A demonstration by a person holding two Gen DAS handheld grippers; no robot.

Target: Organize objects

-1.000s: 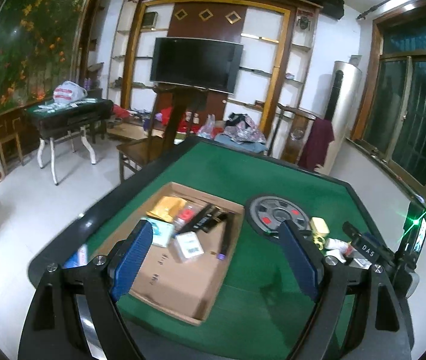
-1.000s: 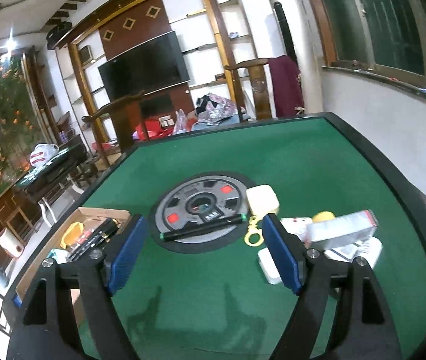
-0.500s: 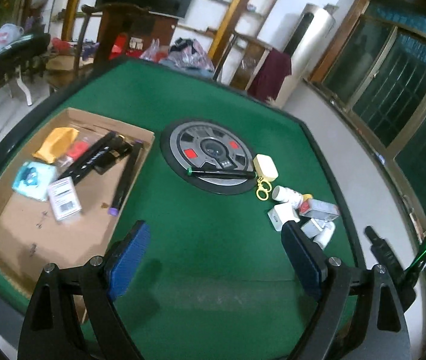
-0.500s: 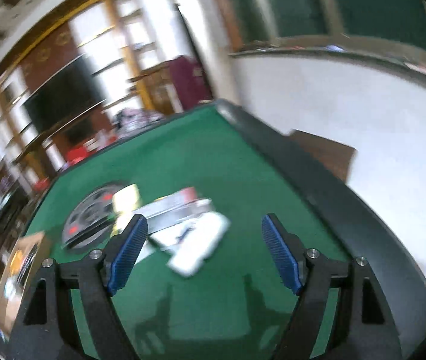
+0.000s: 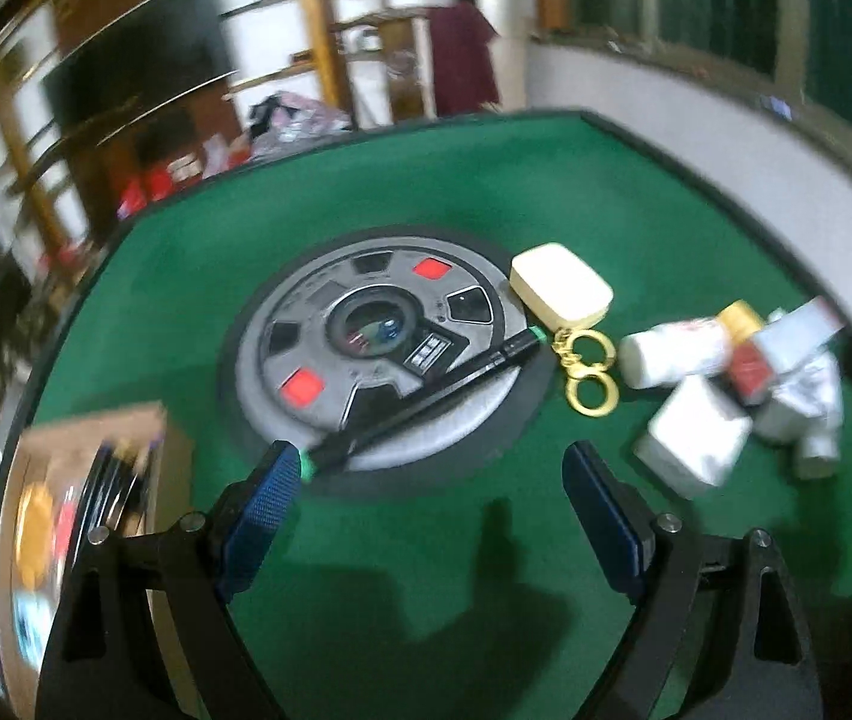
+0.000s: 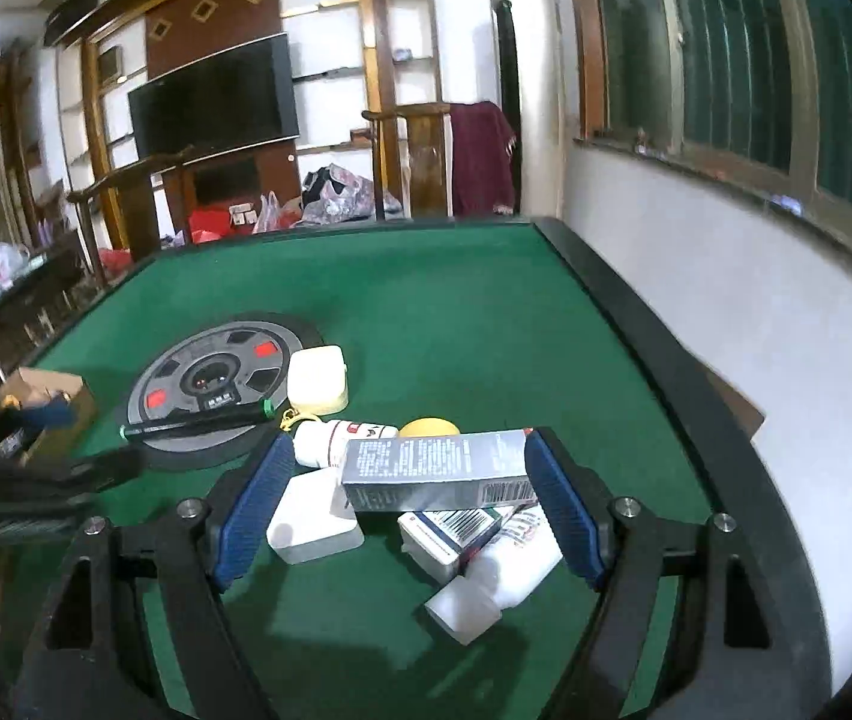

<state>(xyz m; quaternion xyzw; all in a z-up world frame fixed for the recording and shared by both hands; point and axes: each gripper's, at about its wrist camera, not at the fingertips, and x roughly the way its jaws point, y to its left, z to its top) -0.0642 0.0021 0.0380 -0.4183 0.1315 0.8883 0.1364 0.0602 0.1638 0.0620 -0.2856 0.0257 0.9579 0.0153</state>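
Your left gripper hangs with its jaws wide apart over the green bench, nothing between them. Just ahead of its left pad lies the near end of a black pen, which rests slantwise across the round grey disc. Beside the disc sits a cream case with gold rings attached. At the left edge the cardboard box shows, blurred, with things inside. Your right gripper is also spread open, its pads either side of a small heap: a grey carton lying on top, a white bottle behind it, a white box at the left and a white tube nearest you. Whether the right pad touches the carton's end you cannot tell
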